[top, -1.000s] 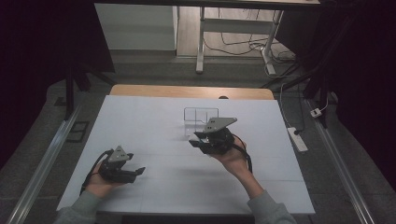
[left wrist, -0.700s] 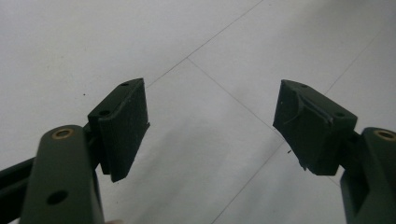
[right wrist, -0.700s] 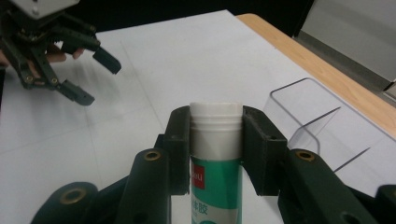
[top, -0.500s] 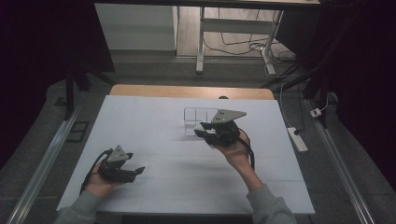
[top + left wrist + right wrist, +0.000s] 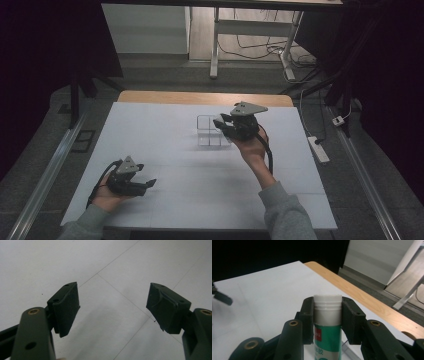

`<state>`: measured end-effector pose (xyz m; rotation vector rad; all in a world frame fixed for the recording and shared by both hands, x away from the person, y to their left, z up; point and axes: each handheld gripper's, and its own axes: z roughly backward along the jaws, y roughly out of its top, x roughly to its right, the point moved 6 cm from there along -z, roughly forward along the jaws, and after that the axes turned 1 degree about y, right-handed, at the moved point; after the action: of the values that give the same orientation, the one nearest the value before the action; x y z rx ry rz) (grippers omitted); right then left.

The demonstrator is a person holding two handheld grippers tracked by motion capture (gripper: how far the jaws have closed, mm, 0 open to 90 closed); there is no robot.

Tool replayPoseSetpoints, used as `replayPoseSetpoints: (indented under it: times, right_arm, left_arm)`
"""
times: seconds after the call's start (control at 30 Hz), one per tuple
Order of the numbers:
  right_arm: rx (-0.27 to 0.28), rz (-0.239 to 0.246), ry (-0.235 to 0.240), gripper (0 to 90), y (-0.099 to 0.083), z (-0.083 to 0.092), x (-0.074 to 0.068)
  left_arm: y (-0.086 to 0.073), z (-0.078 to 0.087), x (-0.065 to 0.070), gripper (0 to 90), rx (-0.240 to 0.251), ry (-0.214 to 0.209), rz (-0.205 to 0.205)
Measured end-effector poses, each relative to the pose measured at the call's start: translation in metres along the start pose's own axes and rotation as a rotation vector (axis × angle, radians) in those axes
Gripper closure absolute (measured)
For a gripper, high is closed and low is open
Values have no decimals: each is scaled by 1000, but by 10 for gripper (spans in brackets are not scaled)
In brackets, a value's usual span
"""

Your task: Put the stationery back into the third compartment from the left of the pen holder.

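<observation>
Jaws of the right gripper (image 5: 327, 315) pinch a glue stick (image 5: 327, 322) just below its white cap; jaws of the left gripper (image 5: 113, 307) stand spread with nothing between them, low over the white table (image 5: 107, 267). High view: right gripper (image 5: 223, 126) is held above a clear divided box (image 5: 209, 131) mid-table, partly covering its right side; left gripper (image 5: 145, 185) sits well apart near the front-left edge. Stick's long axis runs along the jaws, cap end pointing away from the hand. Its lower body is cut off by the frame, label text partly hidden. Whether stick touches the box: cannot tell.
</observation>
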<state>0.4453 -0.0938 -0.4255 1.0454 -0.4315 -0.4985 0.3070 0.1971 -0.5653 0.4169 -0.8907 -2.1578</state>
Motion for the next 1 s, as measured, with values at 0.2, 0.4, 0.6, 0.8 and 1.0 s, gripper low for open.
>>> replayPoseSetpoints:
  times: [0.2, 0.4, 0.6, 0.8, 1.0]
  right_arm:
    - [1, -33, -21, 637, 1, -10, 14]
    - [-1, -81, -53, 636, -2, -23, 28]
    - [17, -132, -68, 635, -3, -30, 38]
    - [27, -142, -97, 636, 0, -34, 48]
    - [60, -159, -102, 635, 3, -38, 55]
  left_arm:
    - [0, -1, 0, 259, -5, 1, -1]
    - [0, -1, -1, 258, -3, 2, 3]
    - [-1, -1, -1, 258, -5, 2, 3]
    - [-1, -1, -1, 258, -7, 3, 4]
    - [-1, -1, -1, 257, -8, 3, 4]
